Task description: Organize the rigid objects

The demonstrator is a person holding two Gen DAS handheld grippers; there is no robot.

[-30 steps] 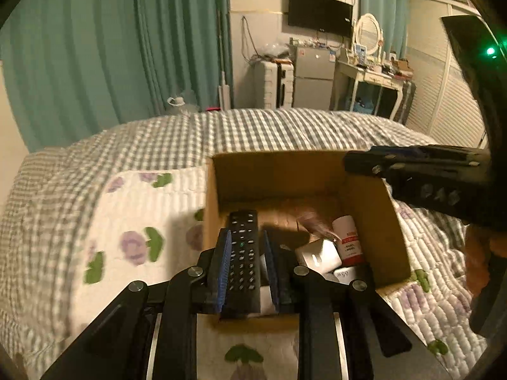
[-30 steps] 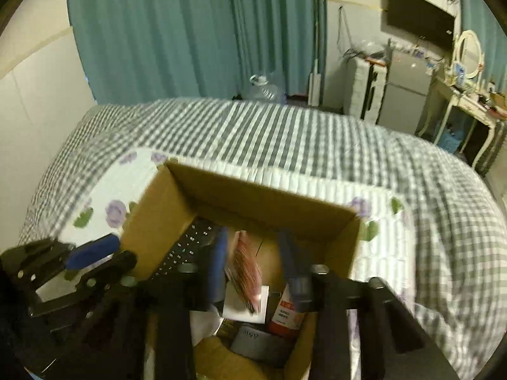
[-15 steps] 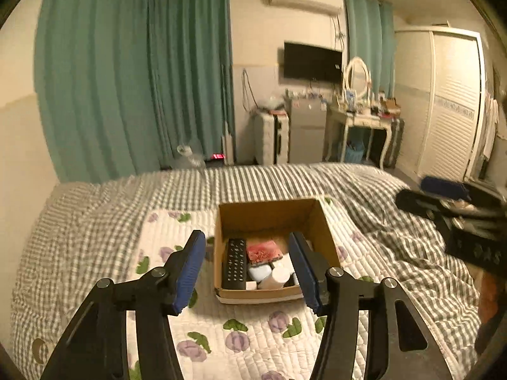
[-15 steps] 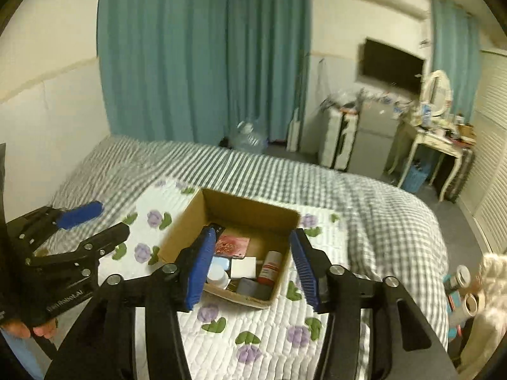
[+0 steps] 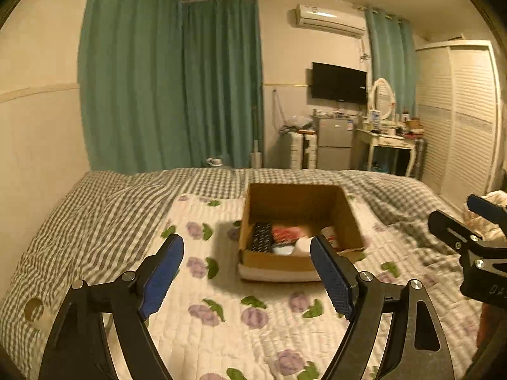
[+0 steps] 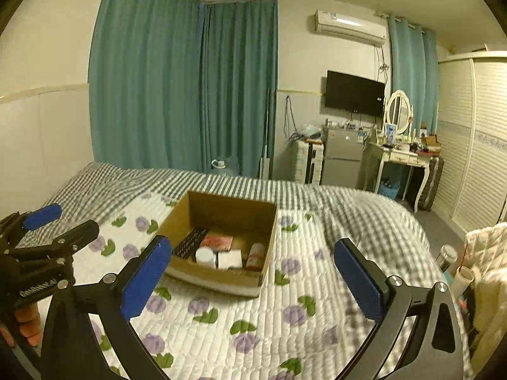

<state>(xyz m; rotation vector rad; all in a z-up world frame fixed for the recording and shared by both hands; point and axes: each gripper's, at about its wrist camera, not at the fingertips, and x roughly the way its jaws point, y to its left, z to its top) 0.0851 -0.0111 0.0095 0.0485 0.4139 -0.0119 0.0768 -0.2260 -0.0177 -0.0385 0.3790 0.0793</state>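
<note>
An open cardboard box (image 5: 294,199) (image 6: 228,213) sits on the flowered quilt in the middle of the bed. Inside lie a black remote (image 5: 261,237) (image 6: 190,243), a red packet (image 5: 286,232) (image 6: 218,242), a white jar (image 6: 205,256), a white box (image 6: 230,259) and a red-and-white bottle (image 6: 255,256). My left gripper (image 5: 245,269) is open and empty, held back above the quilt in front of the box. My right gripper (image 6: 252,272) is open and empty, also well back from the box. Each gripper shows at the edge of the other's view.
The bed has a grey checked cover (image 6: 364,218) and a white flowered quilt (image 5: 221,310). Teal curtains (image 6: 177,95), a small fridge (image 6: 343,155), a dressing table with mirror (image 6: 402,152) and a louvred wardrobe (image 5: 465,120) stand beyond. Bottles (image 6: 446,255) stand by the bed's right side.
The left gripper let go of the remote in the box and opened. Both grippers opened wide and drew back and up, away from the box.
</note>
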